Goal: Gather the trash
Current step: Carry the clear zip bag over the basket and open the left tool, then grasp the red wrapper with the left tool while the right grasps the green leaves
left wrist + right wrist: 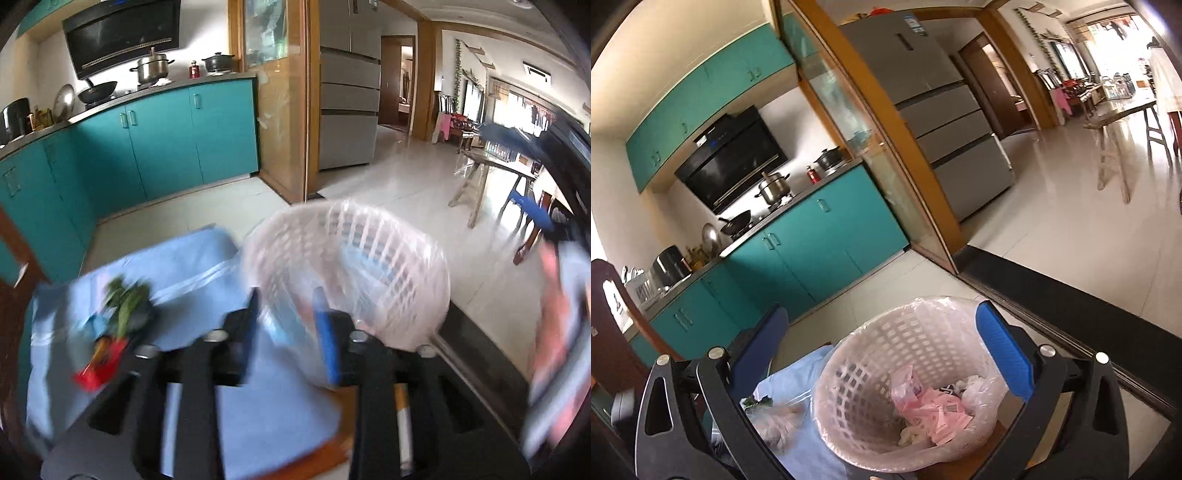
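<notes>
A white lattice waste basket [923, 343] lined with a clear plastic bag stands on a table covered with a light blue cloth [192, 266]. Pink and white wrappers [934, 406] lie inside it. My right gripper [886, 332] is open and empty above the basket. My left gripper [288, 317] is partly open at the basket's near rim [343, 258]; the view is blurred and nothing shows between its fingers. Green leaves [127, 299] and a red wrapper [98, 365] lie on the cloth to the left. A clear crumpled bag [779, 421] lies beside the basket.
Teal kitchen cabinets [159, 144] with pots and a wok run along the left. A grey fridge [953, 122] stands behind a wooden door frame. A dark floor sill [1071, 302] runs to the right. A dining table with chairs [495, 170] stands at the far right.
</notes>
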Motion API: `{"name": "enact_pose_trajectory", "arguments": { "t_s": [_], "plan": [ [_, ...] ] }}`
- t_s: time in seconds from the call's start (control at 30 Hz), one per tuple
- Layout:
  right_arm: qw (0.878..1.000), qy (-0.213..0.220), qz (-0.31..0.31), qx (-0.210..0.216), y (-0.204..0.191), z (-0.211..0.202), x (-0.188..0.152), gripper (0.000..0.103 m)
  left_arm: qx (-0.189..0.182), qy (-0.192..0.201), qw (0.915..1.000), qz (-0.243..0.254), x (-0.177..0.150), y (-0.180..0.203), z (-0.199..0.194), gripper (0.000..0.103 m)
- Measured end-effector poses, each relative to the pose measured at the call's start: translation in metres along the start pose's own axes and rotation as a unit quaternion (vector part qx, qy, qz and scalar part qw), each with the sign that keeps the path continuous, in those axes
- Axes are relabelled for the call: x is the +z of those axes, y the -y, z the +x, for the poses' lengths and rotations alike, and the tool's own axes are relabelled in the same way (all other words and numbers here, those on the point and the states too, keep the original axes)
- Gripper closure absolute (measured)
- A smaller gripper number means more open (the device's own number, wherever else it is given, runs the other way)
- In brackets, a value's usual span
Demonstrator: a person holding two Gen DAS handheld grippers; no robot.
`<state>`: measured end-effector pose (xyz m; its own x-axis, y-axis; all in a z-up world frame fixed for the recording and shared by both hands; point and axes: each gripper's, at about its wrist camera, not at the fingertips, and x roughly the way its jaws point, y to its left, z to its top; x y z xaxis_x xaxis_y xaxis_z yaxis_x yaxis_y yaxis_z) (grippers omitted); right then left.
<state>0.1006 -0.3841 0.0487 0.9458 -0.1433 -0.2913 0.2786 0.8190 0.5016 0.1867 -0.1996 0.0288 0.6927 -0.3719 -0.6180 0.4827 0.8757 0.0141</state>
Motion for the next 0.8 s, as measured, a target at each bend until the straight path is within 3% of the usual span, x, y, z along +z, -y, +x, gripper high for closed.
{"name": "enact_pose_trajectory", "arguments": {
  "t_s": [0.03, 0.2, 0.3, 0.47, 0.67, 0.8],
  "plan": [
    [1.000, 0.000, 0.002, -0.002, 0.002, 0.001, 0.001, 0.003, 0.007, -0.001, 1.0000, -0.006, 0.006, 0.003, 0.008, 0.017],
    [1.000, -0.017, 0.004, 0.011, 0.001, 0.002, 0.000, 0.003, 0.027, 0.004, 0.9991, -0.033, 0.002, -0.012, 0.009, 0.013],
    [0.999, -0.020, -0.020, 0.023, -0.011, 0.000, -0.004, 0.003, 0.056, 0.006, 0.9976, -0.040, -0.015, -0.039, -0.019, 0.006],
    [0.995, -0.060, -0.059, 0.060, -0.046, 0.004, -0.023, 0.003, 0.096, 0.035, 0.9928, -0.062, -0.052, -0.099, -0.093, 0.004],
    [0.972, -0.117, -0.172, 0.106, -0.118, -0.012, -0.075, 0.003, 0.142, 0.066, 0.9802, -0.121, -0.101, -0.155, -0.146, 0.004],
    [0.957, -0.152, -0.217, 0.115, -0.149, -0.017, -0.115, 0.003, 0.135, 0.018, 0.9810, -0.138, -0.129, -0.172, -0.125, 0.004]
  ]
}}
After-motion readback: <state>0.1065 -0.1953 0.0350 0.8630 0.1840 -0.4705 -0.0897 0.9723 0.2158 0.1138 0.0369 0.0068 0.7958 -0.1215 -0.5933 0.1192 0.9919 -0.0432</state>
